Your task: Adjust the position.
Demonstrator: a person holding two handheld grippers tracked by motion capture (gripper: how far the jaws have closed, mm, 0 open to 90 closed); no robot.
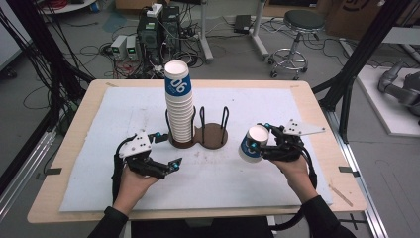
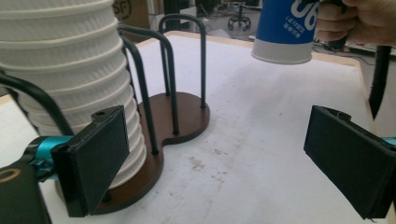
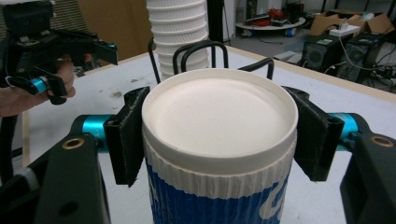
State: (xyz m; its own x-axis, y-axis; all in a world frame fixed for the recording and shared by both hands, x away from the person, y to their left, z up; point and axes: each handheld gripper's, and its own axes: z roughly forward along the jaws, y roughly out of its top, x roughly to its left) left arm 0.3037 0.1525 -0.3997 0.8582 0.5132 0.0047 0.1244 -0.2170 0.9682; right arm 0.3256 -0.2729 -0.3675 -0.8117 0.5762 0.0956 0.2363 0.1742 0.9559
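A tall stack of ribbed white paper cups (image 1: 179, 99) stands in one side of a dark wire-and-wood cup holder (image 1: 214, 136) at the table's middle. My left gripper (image 1: 169, 148) is open in front of the holder, to its left. In the left gripper view its jaws (image 2: 219, 158) stand wide apart, with the stack (image 2: 70, 70) just beyond the left pad. My right gripper (image 1: 261, 142) is shut on a blue and white cup (image 1: 251, 144), held off the table to the right of the holder. The pads press on both sides of that cup (image 3: 219, 126), whose round white end faces the camera.
The holder's right bay (image 2: 187, 112) has nothing in it. A white mat (image 1: 277, 109) covers most of the wooden table (image 1: 322, 119). Beyond the far edge stand computers, cables and a stool (image 1: 297, 29). Black frame posts rise at both sides.
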